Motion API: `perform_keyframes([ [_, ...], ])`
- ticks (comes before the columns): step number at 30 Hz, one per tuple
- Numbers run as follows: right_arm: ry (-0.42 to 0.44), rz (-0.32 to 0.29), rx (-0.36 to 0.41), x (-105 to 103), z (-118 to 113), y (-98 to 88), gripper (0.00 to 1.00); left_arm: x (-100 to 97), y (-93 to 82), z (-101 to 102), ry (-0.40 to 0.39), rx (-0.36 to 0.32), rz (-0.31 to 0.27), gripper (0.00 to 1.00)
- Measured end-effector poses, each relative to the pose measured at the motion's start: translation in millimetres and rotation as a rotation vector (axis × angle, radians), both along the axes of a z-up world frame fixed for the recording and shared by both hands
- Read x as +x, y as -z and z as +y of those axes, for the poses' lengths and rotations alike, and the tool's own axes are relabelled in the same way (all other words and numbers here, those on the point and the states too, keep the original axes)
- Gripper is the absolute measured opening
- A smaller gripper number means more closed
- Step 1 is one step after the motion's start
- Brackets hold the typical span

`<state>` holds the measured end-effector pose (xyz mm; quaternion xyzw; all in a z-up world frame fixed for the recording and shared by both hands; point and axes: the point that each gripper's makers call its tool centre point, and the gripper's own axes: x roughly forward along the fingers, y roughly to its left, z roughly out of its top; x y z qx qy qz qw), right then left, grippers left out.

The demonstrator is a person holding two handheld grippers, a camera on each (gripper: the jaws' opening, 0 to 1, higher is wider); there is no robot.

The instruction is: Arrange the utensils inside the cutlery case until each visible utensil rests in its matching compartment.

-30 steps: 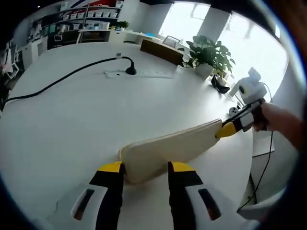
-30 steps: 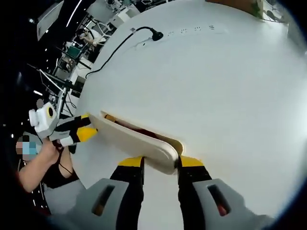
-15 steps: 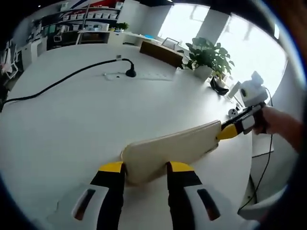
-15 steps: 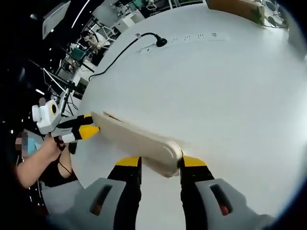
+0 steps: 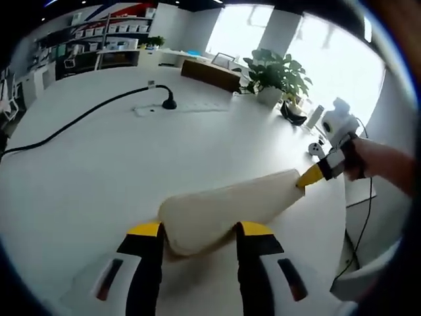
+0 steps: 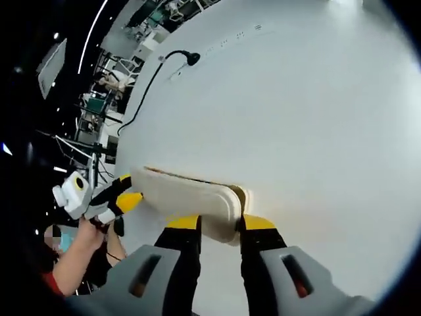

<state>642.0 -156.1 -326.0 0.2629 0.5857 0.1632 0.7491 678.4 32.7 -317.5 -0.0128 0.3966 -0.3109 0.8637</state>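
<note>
You hold the cutlery case [image 5: 223, 209] between both grippers, one at each end, over the white table [image 5: 99, 164]. In the left gripper view, the left gripper [image 5: 198, 238] has its yellow-tipped fingers [image 5: 146, 232] closed on the near end of the case, and the right gripper [image 5: 313, 175] meets the far end. In the right gripper view, the right gripper [image 6: 218, 227] has its fingers [image 6: 183, 224] pinching its end of the case [image 6: 187, 201], with the left gripper [image 6: 125, 197] at the opposite end.

Case position: near the table's edge on your side. It appears closed or nearly so. The right gripper view shows a dark gap along the upper seam of the lid, but the contents can't be made out.

Whether the case rests on the table or is raised just off it: cannot tell.

Progress, as a judgement: early. No utensil is visible, no compartment is exposed, so nothing can be confirmed as sorted. Left to do: open the lid, expose the compartments, then place each utensil in its matching slot.

Also on the table: a black cable [image 5: 85, 115], well apart from the case.
</note>
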Motion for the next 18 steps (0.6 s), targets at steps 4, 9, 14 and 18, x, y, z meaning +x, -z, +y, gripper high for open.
perform_keyframes([
  [4, 0.008, 0.008, 0.003, 2.7, -0.5, 0.0, 0.19, 0.5, -0.5, -1.8, 0.007, 0.000, -0.009, 0.49],
  [9, -0.052, -0.019, -0.061, 1.7, 1.4, -0.1, 0.19, -0.8, 0.0, -0.1, 0.010, 0.006, -0.018, 0.49],
  [14, -0.132, -0.065, -0.180, -0.1, 0.1, 1.6, 0.18, -10.2, 8.8, 1.1, 0.042, 0.045, -0.005, 0.49],
  [18, -0.124, -0.075, -0.225, 2.7, -2.5, 3.6, 0.16, -5.3, 10.4, 1.9, 0.089, 0.101, -0.051, 0.49],
])
